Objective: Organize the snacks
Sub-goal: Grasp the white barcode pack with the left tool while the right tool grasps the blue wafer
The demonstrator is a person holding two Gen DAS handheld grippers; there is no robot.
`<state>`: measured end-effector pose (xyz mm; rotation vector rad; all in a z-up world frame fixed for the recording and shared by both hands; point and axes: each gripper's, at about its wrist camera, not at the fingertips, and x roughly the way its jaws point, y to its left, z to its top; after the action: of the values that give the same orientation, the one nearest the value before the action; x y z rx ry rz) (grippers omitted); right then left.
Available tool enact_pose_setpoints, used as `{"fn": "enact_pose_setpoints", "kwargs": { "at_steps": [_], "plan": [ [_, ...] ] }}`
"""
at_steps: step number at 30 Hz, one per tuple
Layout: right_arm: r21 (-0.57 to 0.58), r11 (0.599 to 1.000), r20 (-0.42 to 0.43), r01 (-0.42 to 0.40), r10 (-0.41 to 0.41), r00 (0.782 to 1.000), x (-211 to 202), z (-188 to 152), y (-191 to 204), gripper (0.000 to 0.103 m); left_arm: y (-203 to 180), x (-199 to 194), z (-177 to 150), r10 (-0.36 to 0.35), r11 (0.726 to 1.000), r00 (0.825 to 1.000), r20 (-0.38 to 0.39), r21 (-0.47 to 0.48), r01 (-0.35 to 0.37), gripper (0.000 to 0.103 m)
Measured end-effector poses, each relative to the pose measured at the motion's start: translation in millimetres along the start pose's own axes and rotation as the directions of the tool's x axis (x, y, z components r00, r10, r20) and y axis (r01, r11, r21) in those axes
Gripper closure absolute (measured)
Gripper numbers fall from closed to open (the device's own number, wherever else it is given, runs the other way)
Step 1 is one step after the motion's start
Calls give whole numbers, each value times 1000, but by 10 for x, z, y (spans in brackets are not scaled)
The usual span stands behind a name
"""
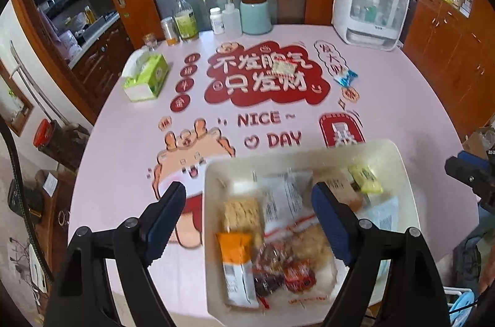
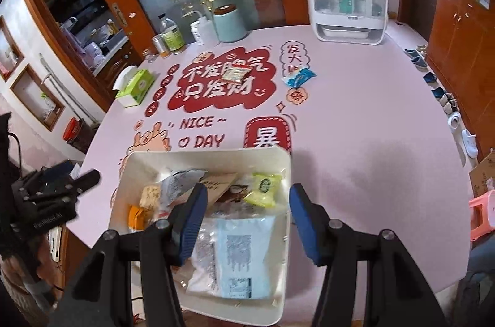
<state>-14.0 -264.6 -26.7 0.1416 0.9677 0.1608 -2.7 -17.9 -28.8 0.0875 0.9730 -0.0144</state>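
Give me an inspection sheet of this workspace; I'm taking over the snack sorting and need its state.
Surface: pink table with printed red cartoon lettering.
Job's things: white bin at the near edge, full of snack packets; two packets still out on the print, a red-and-white packet and a blue packet.
Clutter: green tissue box, bottles and jars, teal canister, white cabinet along the far edge.
Grippers: left gripper and right gripper both open above the bin, fingers holding nothing.
Cables: black cable at the left wrist view's left edge.
Surroundings: wooden doors and cupboards, kitchen beyond, shoes on the floor.
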Motion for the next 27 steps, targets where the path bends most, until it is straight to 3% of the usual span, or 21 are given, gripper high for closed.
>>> {"fn": "enact_pose_setpoints", "kwargs": {
  "at_steps": [9, 18, 23, 27],
  "plan": [
    [-16, 998, 45, 57, -56, 997, -29, 780, -184, 47, 114, 16, 877, 21, 998, 996, 85, 65, -26, 21],
    [-44, 992, 87, 118, -114, 990, 225, 2005, -248, 47, -39, 273, 2116, 45, 984, 977, 207, 162, -79, 15],
    [-46, 982, 35, 181, -179, 983, 757, 2640, -332, 47, -189, 898, 2767, 48, 975, 988, 146, 206, -78, 14],
    [-7, 978, -33, 207, -208, 978, 1389, 2880, -497, 47, -348, 1548, 3026, 24, 973, 998, 62, 227, -38, 14]
  ]
}}
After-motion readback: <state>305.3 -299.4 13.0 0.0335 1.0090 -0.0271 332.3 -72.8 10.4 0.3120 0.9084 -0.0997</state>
